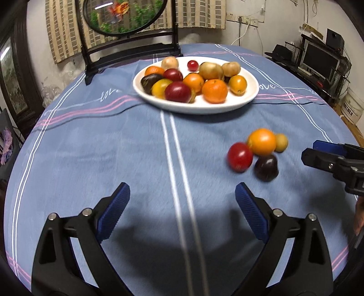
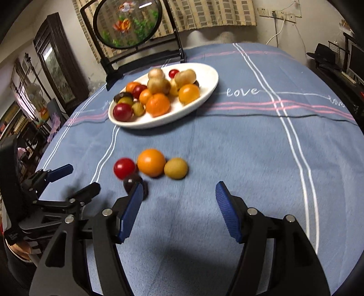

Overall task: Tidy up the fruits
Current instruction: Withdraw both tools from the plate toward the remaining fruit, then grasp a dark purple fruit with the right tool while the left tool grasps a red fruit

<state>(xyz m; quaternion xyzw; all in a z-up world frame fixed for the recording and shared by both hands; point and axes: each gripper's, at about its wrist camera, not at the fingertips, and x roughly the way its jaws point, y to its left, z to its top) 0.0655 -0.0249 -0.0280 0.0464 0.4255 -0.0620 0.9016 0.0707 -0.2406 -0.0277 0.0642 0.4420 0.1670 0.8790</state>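
Four loose fruits sit in a tight cluster on a blue tablecloth [image 1: 91, 148] with white and pink stripes, spread over a round table. Reading the cluster left to right in the right wrist view: a red fruit [image 2: 124, 168], a dark purple fruit [image 2: 132, 183] just in front of it, a large orange fruit [image 2: 151, 162] in the middle, and a yellow-green fruit [image 2: 175, 168] touching the orange one. The cluster lies toward the near edge of the table, well apart from a white oval plate [image 1: 204, 107] that sits toward the far edge. The plate is heaped with more fruit: red, orange, yellow, tan and dark purple pieces packed together.

At the far left edge of the table stands a round glass panel [image 1: 124, 16] painted with goldfish and green plants, held in a black frame.

The left gripper [image 1: 182, 200] hovers over bare cloth at the near edge, its blue-padded fingers [image 1: 117, 205] spread wide apart and holding nothing. The fruit cluster lies ahead and to its right. The right gripper [image 2: 178, 195] is also spread wide and holds nothing; its left finger pad [image 2: 133, 205] partly covers the dark purple fruit from view, though contact cannot be judged. Both views are slightly blurred.
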